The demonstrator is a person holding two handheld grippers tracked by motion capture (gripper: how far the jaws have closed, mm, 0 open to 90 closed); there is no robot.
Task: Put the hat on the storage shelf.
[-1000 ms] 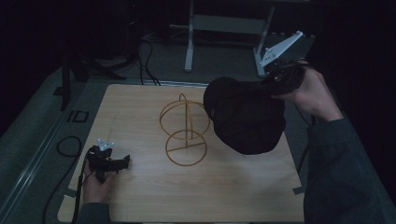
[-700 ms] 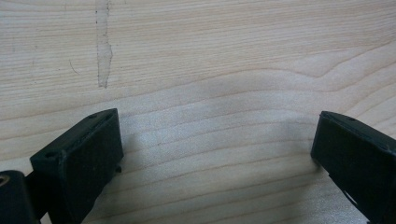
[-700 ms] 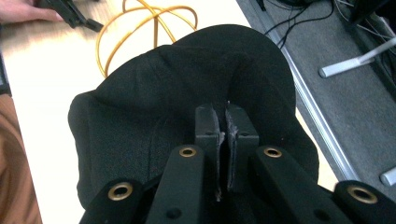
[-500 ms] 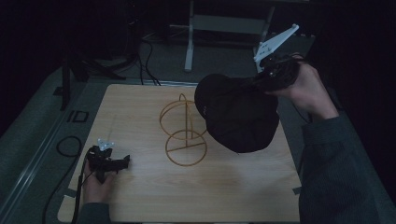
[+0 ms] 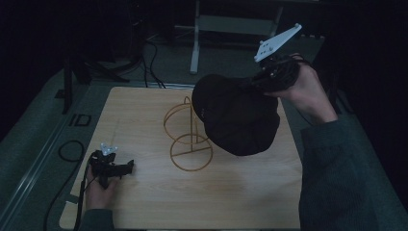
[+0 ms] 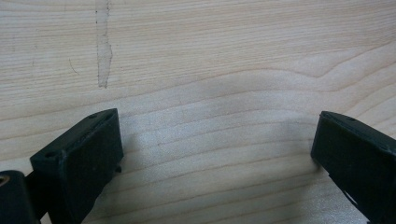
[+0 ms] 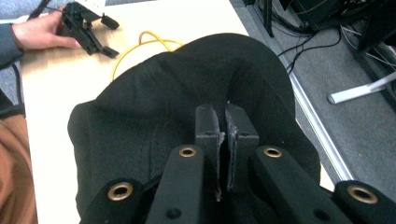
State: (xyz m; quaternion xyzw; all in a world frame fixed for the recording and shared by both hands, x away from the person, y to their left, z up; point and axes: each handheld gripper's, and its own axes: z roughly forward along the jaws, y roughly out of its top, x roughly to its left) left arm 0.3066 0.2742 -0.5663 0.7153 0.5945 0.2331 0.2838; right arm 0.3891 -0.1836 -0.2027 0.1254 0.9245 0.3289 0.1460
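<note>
Since the earlier frame the soft black fabric hat (image 5: 235,115) has drifted left across the high view, now overlapping the gold wire hat stand (image 5: 190,137) at centre; right gripper (image 5: 269,79) at upper right went with it, jaws clamped on the hat's edge, pads nearly together on the cloth in the right gripper view (image 7: 225,135); hat hangs above the light wooden table (image 5: 144,202), clear of it; I see left gripper (image 5: 126,167) parked at lower left on the table, unmoved, jaws spread wide with bare wood between them (image 6: 215,154).
</note>
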